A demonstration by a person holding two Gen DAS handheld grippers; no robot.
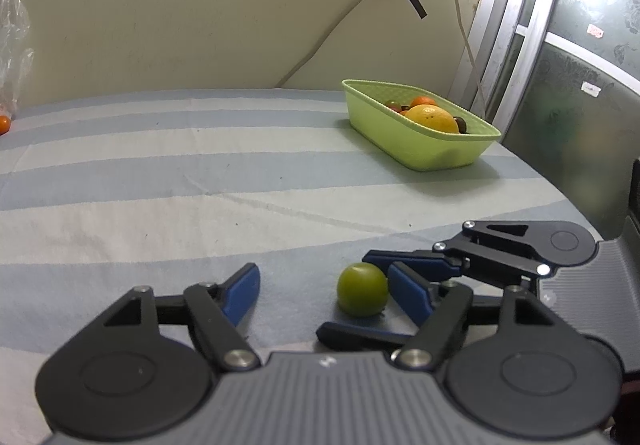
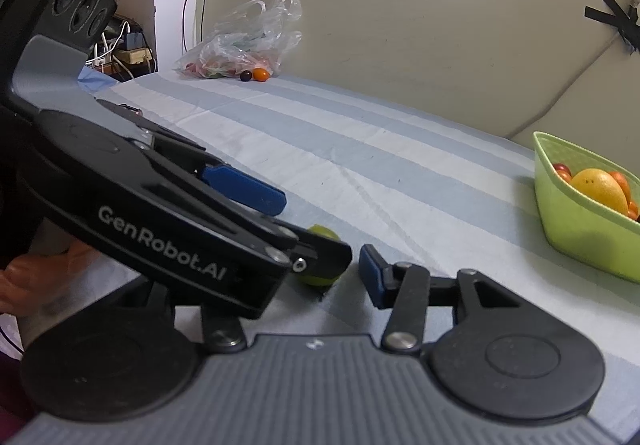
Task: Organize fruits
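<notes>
Left wrist view: small green fruit (image 1: 363, 289) resting on the striped cloth (image 1: 200, 185) near the table's front edge, left gripper (image 1: 324, 291) spread wide around it, one blue pad just beside it, touching or not cannot be told. Right gripper (image 1: 360, 293) reaching in from the right, parted, fruit between its fingers, no pad seen pressing. Right wrist view: same fruit (image 2: 320, 257) half hidden behind the left gripper's (image 2: 280, 221) black finger; a hand (image 2: 36, 277) at the left edge. Green basket (image 1: 420, 133) with an orange and smaller fruits at the far right edge. Plastic bag (image 2: 248, 41) with loose fruits at the far left corner.
</notes>
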